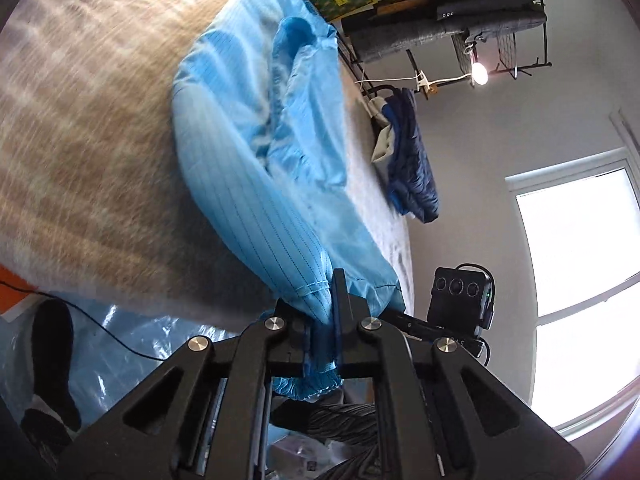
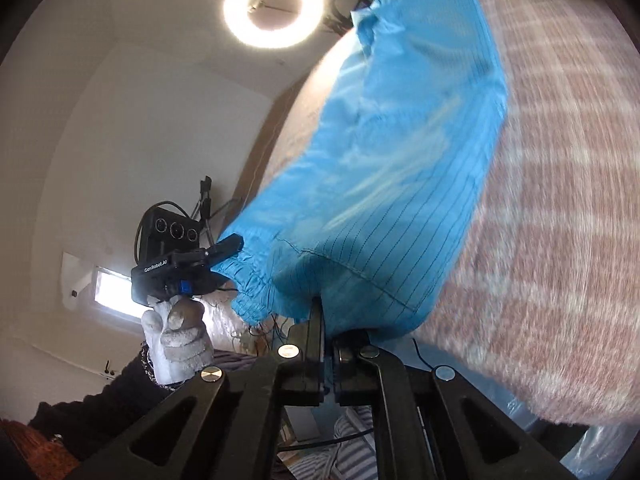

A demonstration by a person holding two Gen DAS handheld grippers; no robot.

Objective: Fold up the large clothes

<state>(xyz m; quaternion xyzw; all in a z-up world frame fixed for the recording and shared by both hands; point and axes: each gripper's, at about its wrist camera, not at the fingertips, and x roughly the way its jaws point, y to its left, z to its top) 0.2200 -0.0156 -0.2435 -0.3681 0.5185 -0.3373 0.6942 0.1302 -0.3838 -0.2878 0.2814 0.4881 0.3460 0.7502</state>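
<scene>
- garment (image 1: 248, 128): light blue, thin dark pinstripes (grid-like up close)
- bed cover (image 1: 88, 128): beige-brown, pale checks
- folded pile (image 1: 412, 160): navy
- grippers (image 1: 324, 320): black
- glove (image 2: 180, 340): white-grey

Bright ring light (image 2: 273, 7) glare, blown-out window (image 1: 580, 280), motion-blurred bedspread (image 1: 80, 140), fisheye warping

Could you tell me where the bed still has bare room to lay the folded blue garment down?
The widest bare patch is the checked blanket beside the light blue garment, away from the wall. A narrower grey strip runs between the garment and the dark blue clothes. Both grippers crowd the near edge, shut on the hem.
</scene>
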